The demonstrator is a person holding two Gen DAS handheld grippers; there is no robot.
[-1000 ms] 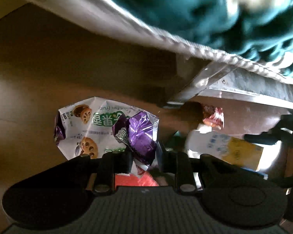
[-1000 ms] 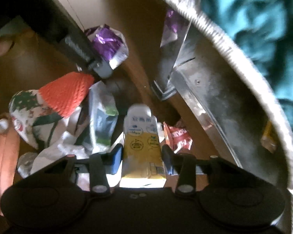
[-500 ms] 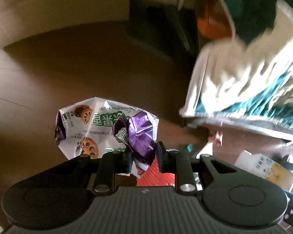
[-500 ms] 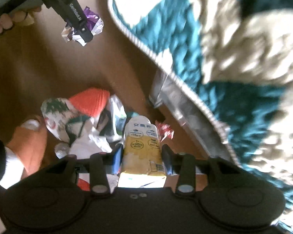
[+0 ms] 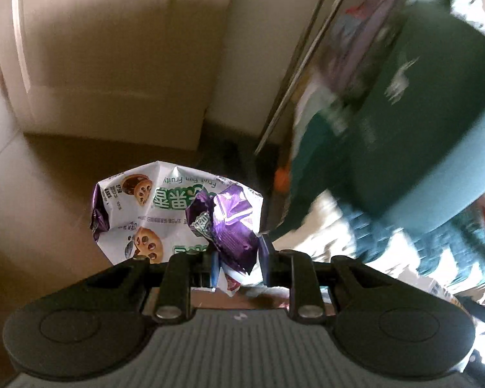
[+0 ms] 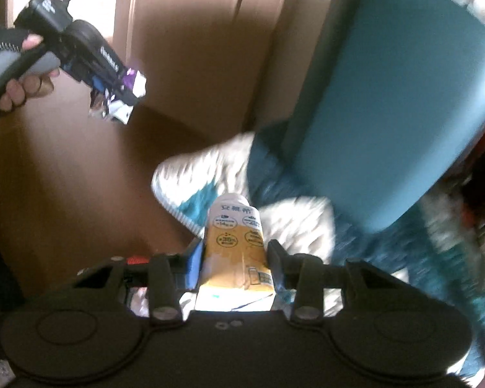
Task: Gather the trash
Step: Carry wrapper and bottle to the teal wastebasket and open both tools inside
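The wrapper [image 5: 177, 223], crinkled white and purple foil, is pinched in the left gripper [image 5: 237, 258]; the carton [image 6: 234, 245], a smooth yellow and white box, is clamped in the right gripper [image 6: 232, 258]. Both hang above the brown floor [image 5: 48, 194], beside a teal seat [image 6: 388, 113] with a fuzzy blanket [image 6: 210, 168]. Likely mid-carry; next, find a bin, none in view.
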